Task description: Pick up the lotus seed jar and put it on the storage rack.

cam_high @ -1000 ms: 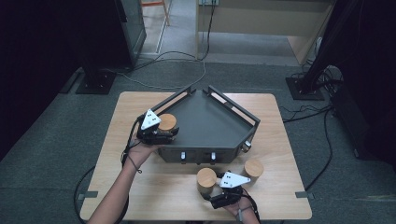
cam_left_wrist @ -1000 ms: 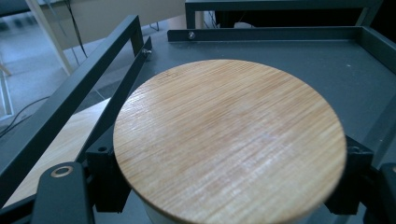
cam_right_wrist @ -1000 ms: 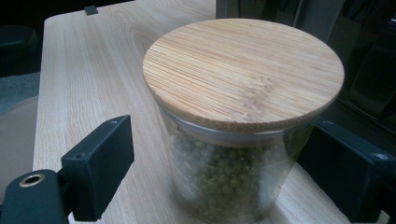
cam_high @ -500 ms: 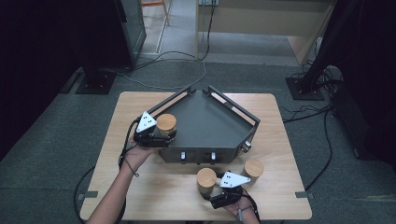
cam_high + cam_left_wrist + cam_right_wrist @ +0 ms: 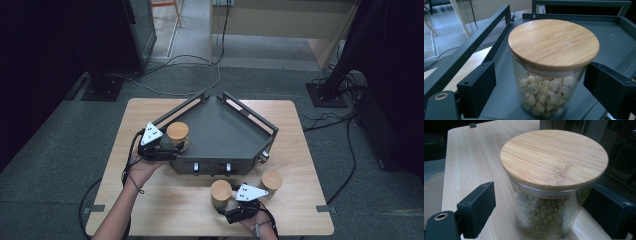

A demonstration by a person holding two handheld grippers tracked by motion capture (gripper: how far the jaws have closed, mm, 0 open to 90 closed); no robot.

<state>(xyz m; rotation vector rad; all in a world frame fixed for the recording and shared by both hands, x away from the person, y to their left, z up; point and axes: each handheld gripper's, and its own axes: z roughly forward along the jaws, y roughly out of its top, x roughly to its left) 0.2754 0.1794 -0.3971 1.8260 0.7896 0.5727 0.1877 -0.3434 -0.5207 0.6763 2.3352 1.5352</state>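
My left gripper [image 5: 172, 148]: at the left edge of the tray, jaws spread wide. They have just been opening, and the jar stands between them with a gap on each side; neither pad presses on it.
Jar of pale round seeds [image 5: 549, 75]: upright between my left jaws, standing on the tray floor, bamboo lid on. In the high view it sits just ahead of my left hand, inside the tray's left rail.
Tray [image 5: 225, 135]: dark grey metal, railed; beyond and beside my left gripper, and ahead of my right one.
My right gripper [image 5: 227, 210]: low on the table at the near edge, jaws parted on either side of the second jar. The left pad stands clear of the glass; whether the right pad touches I cannot tell.
Jar of green peas [image 5: 549, 217]: upright on the wooden table [image 5: 471, 157] between my right jaws, bamboo lid on.
Third jar [image 5: 271, 181]: lidded, on the table just to the right of my right gripper, near the tray's front.
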